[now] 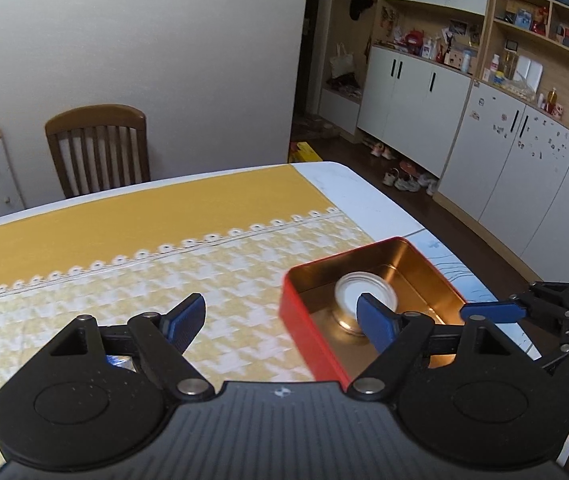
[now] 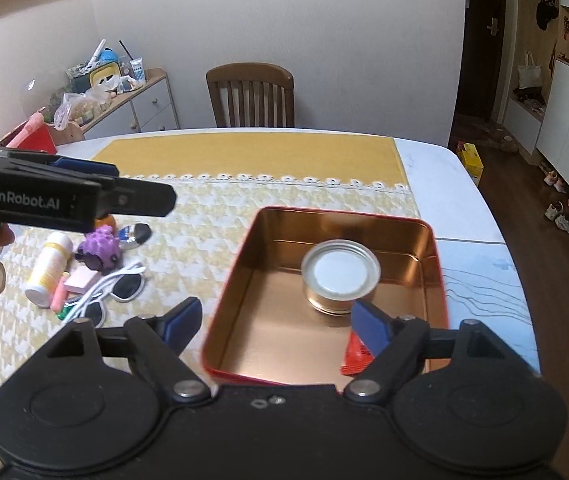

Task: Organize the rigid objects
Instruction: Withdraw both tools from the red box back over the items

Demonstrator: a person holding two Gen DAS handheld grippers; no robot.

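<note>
The red tin point(image 2: 438, 280) sits open on the yellow cloth point(image 2: 244, 152), its gold inside showing. A round can point(image 2: 340, 270) stands upright in the tin's far half, at about 1 o'clock from the tin's middle in the right wrist view. A red packet point(image 2: 354, 354) lies in the tin's near corner at 5 o'clock, partly hidden by a blue pad.

The right gripper point(image 2: 274, 320) hangs above the tin's near edge with its jaws spread wide and nothing between them; its left finger is outside the tin's left wall, its right finger over the inside. The left gripper point(image 1: 282, 316) is also wide and empty, with its right finger in front of the can and its left finger over the cloth.

At 9 o'clock from the tin, well apart, lies a loose pile: a white bottle point(image 2: 49, 268), a purple toy point(image 2: 100, 246), sunglasses point(image 2: 118, 286) and a pink block point(image 2: 82, 280). A chair point(image 2: 250, 96) stands at the table's far side, 12 o'clock.
</note>
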